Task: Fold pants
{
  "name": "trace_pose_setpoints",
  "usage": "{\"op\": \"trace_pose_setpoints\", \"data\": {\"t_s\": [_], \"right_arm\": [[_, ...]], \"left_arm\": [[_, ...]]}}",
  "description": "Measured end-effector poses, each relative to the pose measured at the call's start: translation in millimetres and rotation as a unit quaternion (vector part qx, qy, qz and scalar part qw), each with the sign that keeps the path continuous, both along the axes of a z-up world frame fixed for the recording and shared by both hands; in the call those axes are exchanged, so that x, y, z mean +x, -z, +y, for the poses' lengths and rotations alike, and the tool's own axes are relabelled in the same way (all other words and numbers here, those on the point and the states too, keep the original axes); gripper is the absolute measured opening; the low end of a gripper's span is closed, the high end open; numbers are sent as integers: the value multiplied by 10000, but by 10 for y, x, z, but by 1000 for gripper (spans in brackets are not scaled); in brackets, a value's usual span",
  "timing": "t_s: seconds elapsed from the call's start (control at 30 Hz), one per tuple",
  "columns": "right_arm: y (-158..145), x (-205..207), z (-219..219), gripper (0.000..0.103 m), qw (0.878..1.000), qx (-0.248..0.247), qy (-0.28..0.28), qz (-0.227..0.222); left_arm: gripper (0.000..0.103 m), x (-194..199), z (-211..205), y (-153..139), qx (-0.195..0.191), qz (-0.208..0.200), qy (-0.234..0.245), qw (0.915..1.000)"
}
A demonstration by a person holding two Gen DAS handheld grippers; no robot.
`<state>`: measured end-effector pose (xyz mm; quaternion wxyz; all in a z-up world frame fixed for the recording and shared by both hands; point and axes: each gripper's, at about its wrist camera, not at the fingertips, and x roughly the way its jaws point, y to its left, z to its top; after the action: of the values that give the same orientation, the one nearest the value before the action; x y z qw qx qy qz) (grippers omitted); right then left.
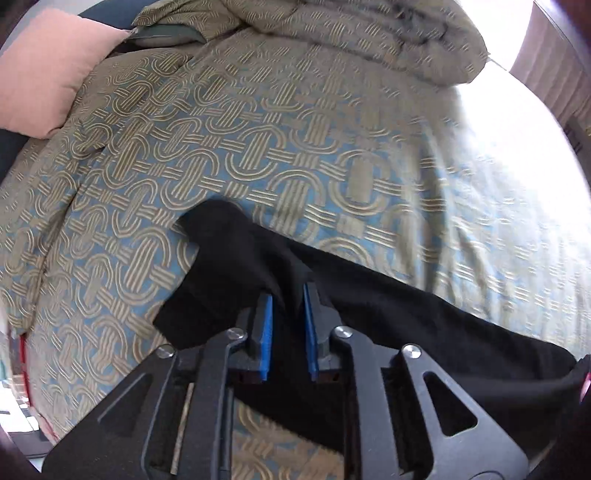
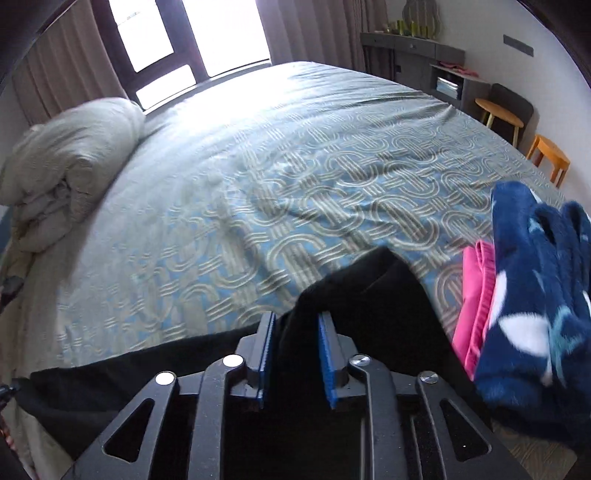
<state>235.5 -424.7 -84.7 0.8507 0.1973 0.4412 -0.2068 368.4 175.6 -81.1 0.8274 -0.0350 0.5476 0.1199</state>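
Observation:
Black pants [image 1: 406, 317] lie stretched along the near edge of the patterned bedspread [image 1: 258, 147]. My left gripper [image 1: 288, 295] is shut on a bunched end of the pants, black cloth pinched between its blue pads [image 1: 266, 325]. In the right wrist view my right gripper [image 2: 297, 321] is shut on the other end of the pants [image 2: 369, 295], with cloth rising between its blue pads [image 2: 325, 350]. The black cloth spans from one gripper to the other, slightly lifted off the bed.
A pink pillow [image 1: 48, 70] and a bunched duvet [image 1: 351, 33] lie at the bed's far side. Folded pink [image 2: 476, 302] and navy fleece garments [image 2: 535, 295] are stacked right of the right gripper. Stools [image 2: 546, 158] and a desk [image 2: 413, 51] stand beyond the bed.

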Motion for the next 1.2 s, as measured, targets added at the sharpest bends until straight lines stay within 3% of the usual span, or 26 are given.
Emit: {"op": "trace_pose_setpoints", "data": {"t_s": [0.1,0.17,0.33,0.43,0.57,0.8,1.0,1.2], "right_arm": [[207,277,-142,50,9949,-761,274,605],[233,223,-217,59,9962,-691,218,482],[228,14,-190,63,9963,-779,102,352],[146,-132,-39,63,9953,-917,-72,309],[53,-303,115,69,9907,-1269,-351,341],[19,-626,23,70,9903,-1248,-410,463],[-46,-899,-156,70,9962,-767,-312,280],[-36,-616,-100,71,9917,-964,-753,394]], "left_arm": [[20,95,-25,82,490,-34,44,9988],[23,113,-27,77,819,-126,194,9964],[45,12,59,-76,1361,-365,349,9894],[51,-115,204,-193,1473,-490,396,9871],[62,-381,453,-256,1370,-575,351,9883],[62,-653,723,-28,899,-326,269,9951],[62,-561,618,276,225,-100,227,9994],[62,-304,418,530,-164,131,49,9998]]}}
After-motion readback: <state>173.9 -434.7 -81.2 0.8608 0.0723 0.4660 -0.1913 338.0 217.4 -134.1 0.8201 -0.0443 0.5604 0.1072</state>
